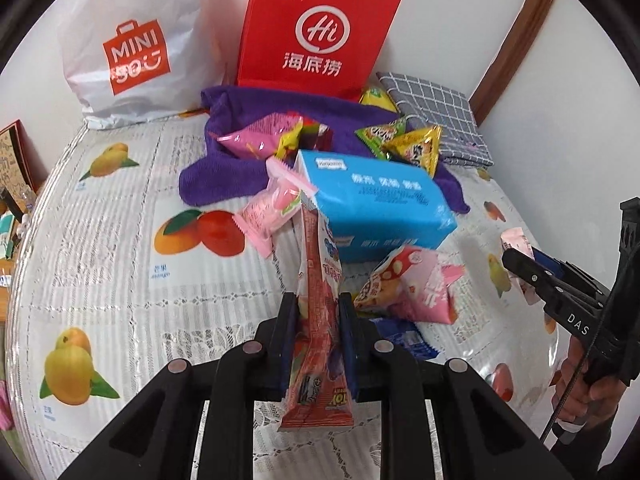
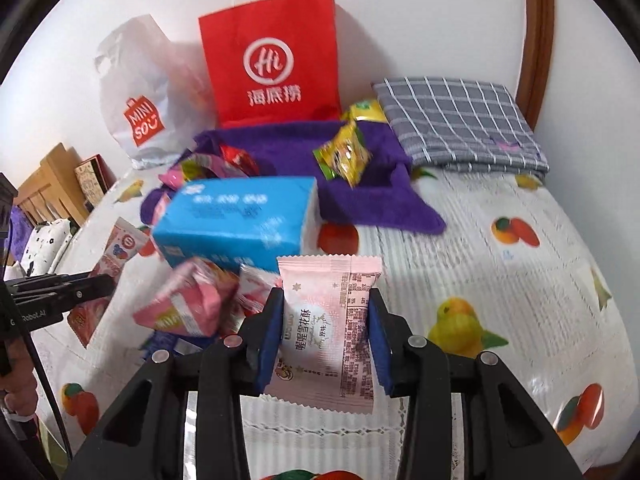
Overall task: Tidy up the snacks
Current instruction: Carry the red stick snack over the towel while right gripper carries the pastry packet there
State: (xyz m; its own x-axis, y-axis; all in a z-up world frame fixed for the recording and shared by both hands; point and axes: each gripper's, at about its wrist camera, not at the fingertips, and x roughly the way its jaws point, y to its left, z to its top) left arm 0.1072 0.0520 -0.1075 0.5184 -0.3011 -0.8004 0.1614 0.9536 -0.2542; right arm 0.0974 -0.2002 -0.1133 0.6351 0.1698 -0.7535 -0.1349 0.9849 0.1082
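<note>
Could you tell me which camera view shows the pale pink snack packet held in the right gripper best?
The right wrist view: the pale pink packet faces the camera between the right gripper pads, print readable. The left wrist view shows only its small end poking past that gripper's fingers at the frame edge.

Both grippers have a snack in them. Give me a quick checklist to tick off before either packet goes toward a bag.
1. Left gripper shut on the red snack packet: ok.
2. Right gripper shut on the pale pink packet: ok.
3. Both packets clear of the pile: ok.
4. Red paper bag upright: ok.
5. Red paper bag's mouth open: cannot tell.
6. Path past the blue tissue pack: cannot tell.
</note>
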